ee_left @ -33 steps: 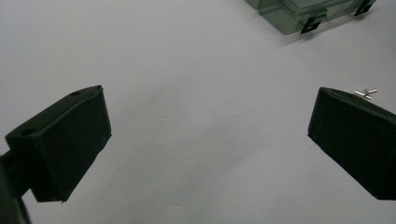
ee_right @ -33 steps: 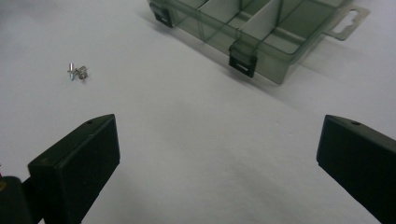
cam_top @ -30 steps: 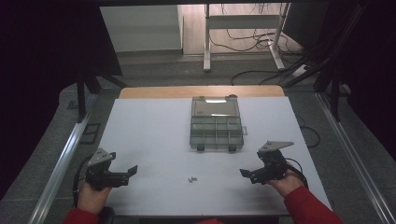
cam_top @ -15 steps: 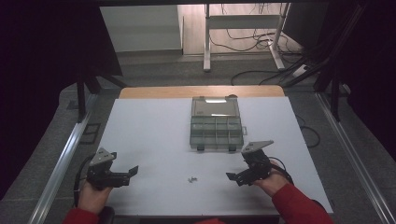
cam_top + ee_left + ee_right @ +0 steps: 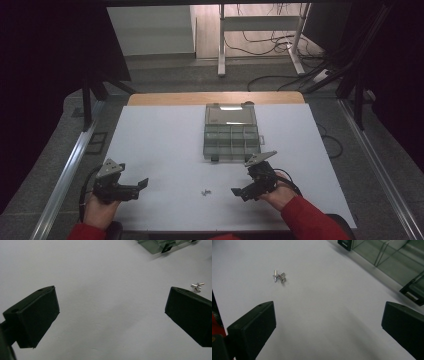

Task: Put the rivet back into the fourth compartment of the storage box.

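White sheet covers the table (image 5: 165, 145), with a strip of bare wood along its far edge; beyond it lie a grey floor, loose cables and the legs of a metal frame in a dim room. A clear box (image 5: 231, 132) with its lid thrown back sits at the far middle of the table. The screws (image 5: 205, 191), a small heap of perhaps three or four, lie nearer the person than the box and a little to its left. The left gripper (image 5: 141, 184) rests well left of the screws, jaws wide apart and empty. The right gripper (image 5: 239, 192) sits just right of the screws, below the box, also wide open with nothing in it. The right gripper view shows the screws' (image 5: 279, 276) silver shanks and the box's dividers (image 5: 384, 255), which the high view blurs; the left gripper view catches the screws (image 5: 197, 286) beside its right jaw.
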`<state>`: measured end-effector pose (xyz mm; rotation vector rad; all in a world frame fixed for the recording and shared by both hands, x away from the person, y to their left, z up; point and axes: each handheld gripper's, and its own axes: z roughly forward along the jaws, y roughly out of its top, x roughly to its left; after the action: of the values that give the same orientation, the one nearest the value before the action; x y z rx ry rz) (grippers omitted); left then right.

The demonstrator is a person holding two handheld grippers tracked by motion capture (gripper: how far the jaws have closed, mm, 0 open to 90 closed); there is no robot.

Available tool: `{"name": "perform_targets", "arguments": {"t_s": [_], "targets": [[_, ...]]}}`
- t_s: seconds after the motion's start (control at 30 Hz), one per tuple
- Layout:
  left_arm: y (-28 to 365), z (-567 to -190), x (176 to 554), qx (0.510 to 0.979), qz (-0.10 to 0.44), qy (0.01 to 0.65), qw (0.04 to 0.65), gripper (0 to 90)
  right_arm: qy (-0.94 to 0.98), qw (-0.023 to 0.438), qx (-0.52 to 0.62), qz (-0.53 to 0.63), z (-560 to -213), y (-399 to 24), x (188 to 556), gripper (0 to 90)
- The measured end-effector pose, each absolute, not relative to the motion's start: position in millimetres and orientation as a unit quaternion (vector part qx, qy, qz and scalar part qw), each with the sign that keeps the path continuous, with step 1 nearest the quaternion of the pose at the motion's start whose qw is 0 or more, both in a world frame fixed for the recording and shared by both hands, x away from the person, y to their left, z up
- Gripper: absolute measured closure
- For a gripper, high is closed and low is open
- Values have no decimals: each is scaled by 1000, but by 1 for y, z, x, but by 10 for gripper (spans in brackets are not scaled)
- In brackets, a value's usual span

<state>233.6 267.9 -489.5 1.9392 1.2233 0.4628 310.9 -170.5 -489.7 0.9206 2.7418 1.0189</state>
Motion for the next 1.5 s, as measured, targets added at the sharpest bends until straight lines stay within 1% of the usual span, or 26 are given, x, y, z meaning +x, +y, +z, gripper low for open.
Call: {"name": "perform_targets", "arguments": {"t_s": [0.07,0.13,0.37,0.47,0.5,0.6,0.7,0.8,0.83,0.87,0.93,1.1,1.17,1.33,1.37,1.4,1.47,1.5], "targets": [[268,-490,233,764,182,481,389,0,893,13,305,331,-492,-167,312,0],[269,-490,232,763,181,483,390,0,894,4,303,330,-493,-164,313,0],[270,-490,231,762,181,485,389,0,906,-5,291,306,-501,-149,316,12],[268,-490,231,765,181,484,385,0,913,2,279,297,-503,-142,314,82],[268,-490,231,765,181,484,385,0,913,2,279,297,-503,-142,314,82],[268,-489,230,763,182,485,387,0,916,7,268,298,-506,-133,314,151],[268,-489,230,763,181,486,386,0,918,4,261,300,-507,-128,314,203],[268,-489,230,763,181,486,386,0,918,-5,257,302,-506,-123,315,275],[268,-489,230,763,181,486,386,0,918,-5,257,302,-506,-123,315,275],[267,-489,230,763,180,486,386,0,920,-9,251,300,-505,-120,316,312],[267,-489,231,764,181,485,386,0,923,-13,247,296,-505,-116,316,350],[267,-489,231,766,179,484,384,0,930,-5,234,283,-504,-106,315,383],[266,-489,231,766,180,484,383,0,935,-3,221,276,-504,-100,314,415],[266,-490,232,766,179,484,383,0,948,8,189,256,-503,-86,313,550],[266,-490,232,766,179,484,383,0,948,8,189,256,-503,-86,313,550],[266,-490,232,767,179,483,382,0,951,6,183,250,-502,-81,313,592],[266,-490,232,767,179,484,383,0,956,9,174,237,-503,-77,314,637],[266,-490,232,767,179,484,383,0,956,9,174,237,-503,-77,314,637]]}}
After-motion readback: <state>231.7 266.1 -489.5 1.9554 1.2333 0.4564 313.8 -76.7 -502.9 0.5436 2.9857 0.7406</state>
